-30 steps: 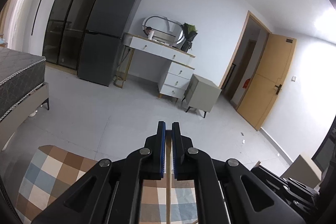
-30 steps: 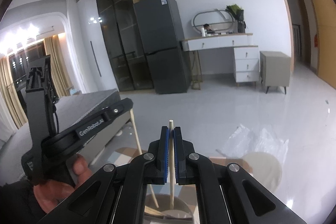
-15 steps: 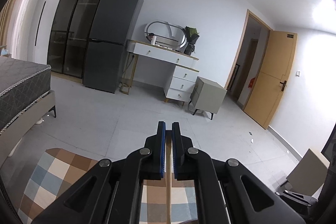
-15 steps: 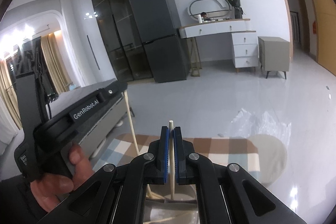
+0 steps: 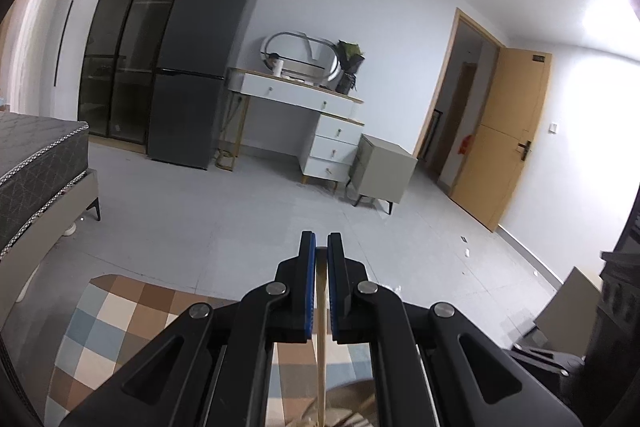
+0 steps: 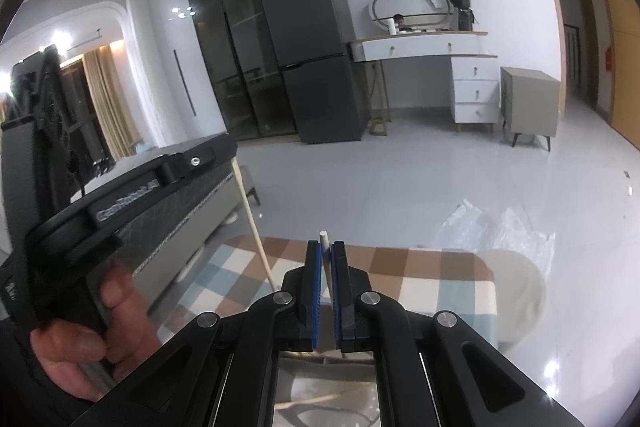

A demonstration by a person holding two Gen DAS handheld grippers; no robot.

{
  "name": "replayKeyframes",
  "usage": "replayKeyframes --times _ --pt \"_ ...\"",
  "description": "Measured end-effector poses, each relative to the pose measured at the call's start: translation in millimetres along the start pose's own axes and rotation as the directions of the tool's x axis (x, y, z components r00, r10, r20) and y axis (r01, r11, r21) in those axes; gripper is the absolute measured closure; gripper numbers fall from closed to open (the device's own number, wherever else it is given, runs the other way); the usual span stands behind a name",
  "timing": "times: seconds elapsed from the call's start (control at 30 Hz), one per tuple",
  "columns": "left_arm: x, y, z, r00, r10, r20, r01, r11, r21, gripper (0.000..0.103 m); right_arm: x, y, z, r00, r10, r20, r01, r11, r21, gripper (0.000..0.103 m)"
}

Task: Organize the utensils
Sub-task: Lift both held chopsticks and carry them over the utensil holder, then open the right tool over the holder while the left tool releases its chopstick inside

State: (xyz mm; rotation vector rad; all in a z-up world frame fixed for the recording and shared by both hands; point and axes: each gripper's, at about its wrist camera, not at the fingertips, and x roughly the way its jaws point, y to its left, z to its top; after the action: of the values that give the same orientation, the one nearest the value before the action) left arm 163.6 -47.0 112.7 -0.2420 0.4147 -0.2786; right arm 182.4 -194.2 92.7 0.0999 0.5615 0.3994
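Chopstick in right gripper (image 6: 325, 255): a pale stick standing nearly upright between the blue pads, its blunt top just above the fingertips, its lower part running down behind the jaws.
Chopstick in left gripper (image 5: 321, 347): a wooden stick clamped between the blue pads, running down from the fingertips toward the bottom edge of the left wrist view; in the right wrist view it slants from the left gripper down toward the checked cloth.
Right gripper (image 6: 326, 247): jaws closed on the pale chopstick, pads pressing it from both sides.
Left gripper (image 5: 321, 238): jaws closed on the wooden chopstick, only a narrow slit between the pads.
Left hand (image 6: 86, 343): seen in the right wrist view at lower left, fingers wrapped round the black handle of the left gripper.
Container (image 6: 320, 393): a pale rounded vessel below the right gripper, mostly hidden by the jaws; its contents cannot be told.
Checked cloth (image 6: 424, 275): brown, blue and cream squares, lying under both grippers.
Round cream object (image 6: 520, 287): just beside the cloth's right edge.
Background: grey fridge (image 5: 200, 67), white dressing table (image 5: 304, 99), grey bedside cabinet (image 5: 380, 171), bed (image 5: 36, 163), wooden door (image 5: 508, 139).
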Motion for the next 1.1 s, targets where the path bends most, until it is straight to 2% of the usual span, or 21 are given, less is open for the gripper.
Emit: replayKeyframes --times 0.17,0.33,0.43,0.6,0.63,0.67,0.73,0.83,0.87,0.9,0.93,1.03,1.1 --pt "-12 3 -4 0.998 -0.042 -0.049 0.043 0.999 0.011 0.102 3 2 -4 1.000 0.018 -0.019 -0.018 1.000 0.018 0.097" --pt "-14 2 -9 0.996 -0.039 -0.085 0.044 0.997 0.063 0.102 4 2 -10 0.999 0.018 -0.040 -0.016 0.998 0.053 0.096" --pt "-11 5 -12 0.989 -0.069 -0.131 0.077 0.995 0.057 0.102 3 3 -15 0.999 0.017 -0.043 -0.014 0.998 0.069 0.095" --pt "-4 2 -20 0.964 -0.129 -0.231 0.148 0.987 0.067 0.102 1 0 -23 0.998 0.007 -0.058 -0.002 0.995 0.097 0.094" --pt "-2 1 -22 0.958 -0.131 -0.254 0.153 0.986 0.069 0.102 1 0 -25 0.998 0.005 -0.060 0.001 0.995 0.103 0.089" --pt "0 1 -23 0.949 -0.145 -0.279 0.169 0.984 0.062 0.102 -1 -3 -28 0.998 -0.001 -0.063 0.008 0.993 0.115 0.079" --pt "2 2 -25 0.932 -0.164 -0.325 0.189 0.981 0.047 0.102 -5 -6 -32 0.998 -0.006 -0.059 0.014 0.990 0.138 0.072" --pt "-1 2 -23 0.916 -0.167 -0.364 0.192 0.981 0.033 0.101 -11 -7 -36 0.998 -0.011 -0.066 0.021 0.988 0.154 0.071" --pt "-3 2 -22 0.916 -0.156 -0.370 0.182 0.983 0.035 0.100 -15 -7 -37 0.998 -0.018 -0.066 0.028 0.987 0.159 0.069" --pt "-7 2 -20 0.917 -0.145 -0.373 0.170 0.985 0.035 0.099 -19 -7 -39 0.998 -0.021 -0.062 0.031 0.986 0.165 0.069" --pt "-12 4 -20 0.918 -0.140 -0.371 0.164 0.986 0.032 0.092 -26 -7 -40 0.998 -0.024 -0.054 0.032 0.985 0.169 0.067" --pt "-40 9 -21 0.933 -0.109 -0.342 0.127 0.991 0.031 0.066 -42 -3 -46 0.998 -0.050 -0.033 0.055 0.985 0.162 0.055" --pt "-59 15 -22 0.947 -0.093 -0.306 0.100 0.995 0.008 0.059 -53 2 -52 0.996 -0.083 -0.027 0.086 0.986 0.139 0.051"
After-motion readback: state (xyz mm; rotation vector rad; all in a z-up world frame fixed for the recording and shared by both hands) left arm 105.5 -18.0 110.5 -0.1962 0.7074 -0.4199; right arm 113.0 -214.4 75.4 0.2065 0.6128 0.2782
